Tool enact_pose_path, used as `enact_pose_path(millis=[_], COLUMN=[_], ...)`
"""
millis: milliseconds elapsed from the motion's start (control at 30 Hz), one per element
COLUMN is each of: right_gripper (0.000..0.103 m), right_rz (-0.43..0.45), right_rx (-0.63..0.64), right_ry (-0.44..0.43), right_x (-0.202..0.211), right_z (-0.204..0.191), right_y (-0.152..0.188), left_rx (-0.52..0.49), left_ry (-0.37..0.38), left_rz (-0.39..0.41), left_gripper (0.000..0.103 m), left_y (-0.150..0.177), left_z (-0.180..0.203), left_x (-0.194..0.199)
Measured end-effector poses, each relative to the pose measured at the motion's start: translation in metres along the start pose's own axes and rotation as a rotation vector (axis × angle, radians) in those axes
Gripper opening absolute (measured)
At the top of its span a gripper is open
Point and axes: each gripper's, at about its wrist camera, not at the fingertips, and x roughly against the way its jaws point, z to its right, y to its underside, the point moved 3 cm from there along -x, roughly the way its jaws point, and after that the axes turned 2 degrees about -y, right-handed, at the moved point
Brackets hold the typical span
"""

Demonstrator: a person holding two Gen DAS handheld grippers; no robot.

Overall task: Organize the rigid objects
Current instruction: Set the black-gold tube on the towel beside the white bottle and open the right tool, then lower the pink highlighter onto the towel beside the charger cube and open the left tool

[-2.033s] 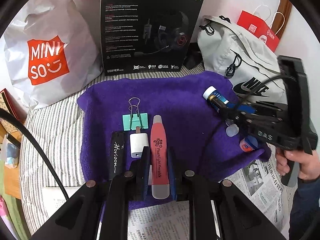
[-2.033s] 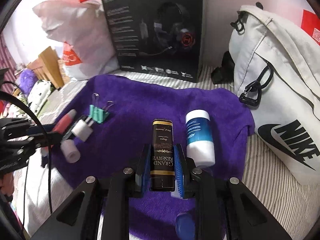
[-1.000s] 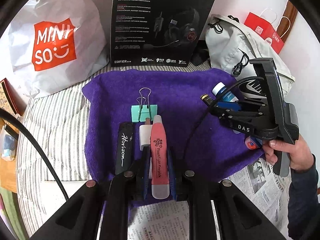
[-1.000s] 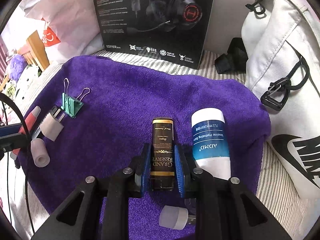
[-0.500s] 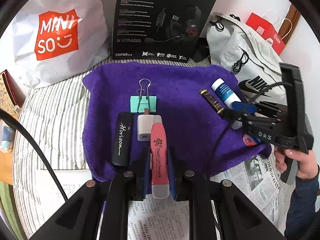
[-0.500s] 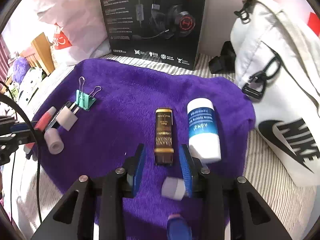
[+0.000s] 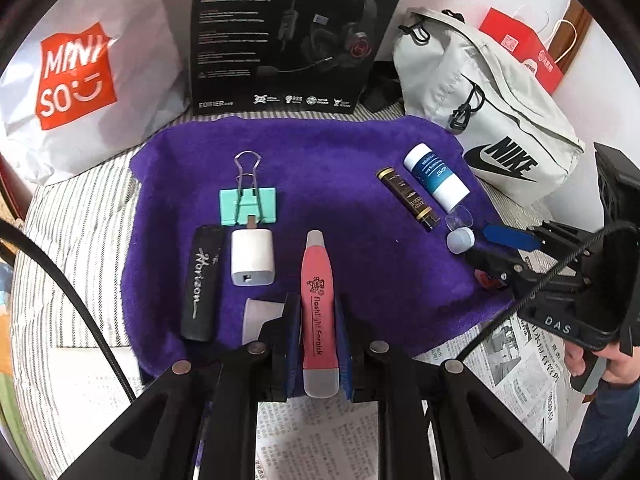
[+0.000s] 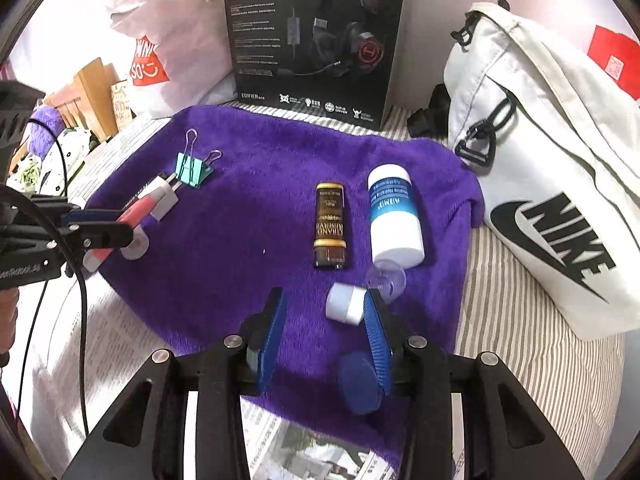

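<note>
My left gripper [image 7: 317, 330] clamps a pink pen [image 7: 317, 312] lettered "Flashlight", beside a black stick [image 7: 201, 282] scripted "Horizon". Behind the purple cloth, a white shopping bag [image 7: 76, 76] reads "MINISO", a black headset box [image 7: 294, 36] carries "EDIFIER", and a pale sling bag [image 7: 492, 120] shows "NIKE". The dark tube [image 8: 329, 225] before my right gripper [image 8: 325, 330] reads "GRAND RESERVE", the white bottle [image 8: 394, 218] "ADMD", and the right gripper's frame [image 7: 560, 322] is marked "DAS".

Upper left: white MINISO shopping bag [image 7: 80, 80]. Top centre: upright black headset box [image 7: 296, 36], just behind purple towel [image 7: 340, 152]. Upper right: grey Nike bag [image 7: 492, 120], red paper bag [image 7: 524, 52] behind. Beneath all: striped bedding [image 7: 76, 216]; along lower edge, newspaper [image 7: 328, 440].
</note>
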Motion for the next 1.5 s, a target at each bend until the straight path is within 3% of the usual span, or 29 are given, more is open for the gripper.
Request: enact_pose_path(millis=[1500], right_gripper=[0.04], right_rz=[0.086], right_rx=[-0.099], right_ry=[-0.006], right_x=[0.023], right_z=[0.023], right_y=[0.015], left_rx=[-0.078], left_ry=[-0.03], left_rz=[-0.067], left_gripper=[0.017], left_y=[-0.042], left_z=[0.011], left_x=[-0.056])
